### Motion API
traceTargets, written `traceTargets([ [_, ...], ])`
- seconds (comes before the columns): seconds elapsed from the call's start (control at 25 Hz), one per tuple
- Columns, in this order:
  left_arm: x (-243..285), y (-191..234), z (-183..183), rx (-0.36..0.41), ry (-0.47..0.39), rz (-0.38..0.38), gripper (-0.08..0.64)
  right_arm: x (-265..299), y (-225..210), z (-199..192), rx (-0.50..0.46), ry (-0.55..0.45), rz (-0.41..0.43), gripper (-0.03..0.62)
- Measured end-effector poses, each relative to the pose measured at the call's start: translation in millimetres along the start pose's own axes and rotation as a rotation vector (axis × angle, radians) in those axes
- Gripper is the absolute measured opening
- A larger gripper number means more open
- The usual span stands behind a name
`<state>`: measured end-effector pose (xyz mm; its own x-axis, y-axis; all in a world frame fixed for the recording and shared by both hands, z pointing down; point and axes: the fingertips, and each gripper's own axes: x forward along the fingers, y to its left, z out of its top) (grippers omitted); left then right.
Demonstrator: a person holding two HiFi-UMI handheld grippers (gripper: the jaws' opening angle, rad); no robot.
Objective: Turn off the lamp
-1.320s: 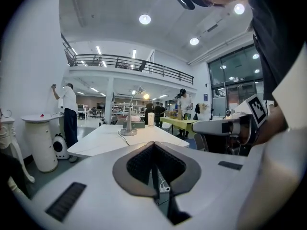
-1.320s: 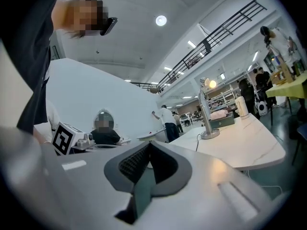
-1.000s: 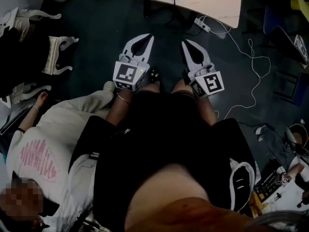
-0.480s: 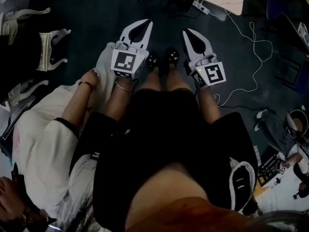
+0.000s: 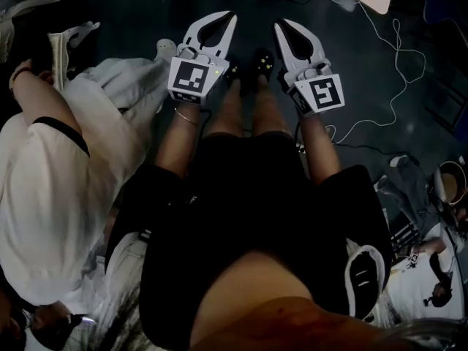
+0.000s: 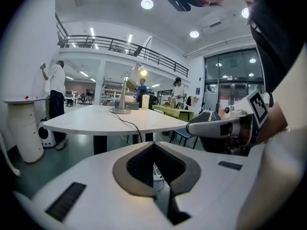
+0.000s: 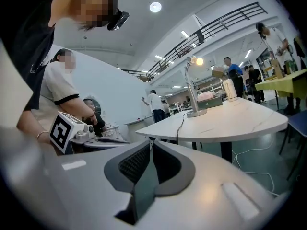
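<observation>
The left gripper (image 5: 229, 17) and right gripper (image 5: 279, 25) are held clenched, empty (tips meeting). The lamp (image 7: 193, 87) is seen lit on the table (image 7: 240, 116).

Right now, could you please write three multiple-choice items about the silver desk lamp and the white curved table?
1. Where does the silver desk lamp stand? A) floor B) white curved table C) stool
2. What colour is the tabletop? A) red B) black C) white
3. The lamp's bulb is: A) glowing B) dark C) missing
Answers: 1 B, its base sits on the tabletop; 2 C, the top shows pale white; 3 A, it shines bright in both gripper views.
</observation>
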<state>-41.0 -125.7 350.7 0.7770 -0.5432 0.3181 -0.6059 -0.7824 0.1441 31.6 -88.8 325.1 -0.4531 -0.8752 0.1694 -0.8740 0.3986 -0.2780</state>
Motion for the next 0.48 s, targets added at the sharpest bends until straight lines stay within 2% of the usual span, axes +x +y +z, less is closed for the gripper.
traceTargets([
  [0.16, 25.0, -1.6, -13.5, -0.007, 0.039, 0.001, 0.002, 10.3, -20.2, -14.1, 0.025, 0.024, 0.018, 0.0],
  [0.28, 34.6, 2.1, -26.0, -0.032, 0.038, 0.015, 0.002, 18.1, -24.9, -25.7, 0.029, 0.032, 0.029, 0.0],
  [0.48, 3.4, 7.9, -56.6, -0.052, 0.03, 0.029, 0.002, 26.5, 8.6, -55.2, 0.014, 0.048, 0.047, 0.002],
])
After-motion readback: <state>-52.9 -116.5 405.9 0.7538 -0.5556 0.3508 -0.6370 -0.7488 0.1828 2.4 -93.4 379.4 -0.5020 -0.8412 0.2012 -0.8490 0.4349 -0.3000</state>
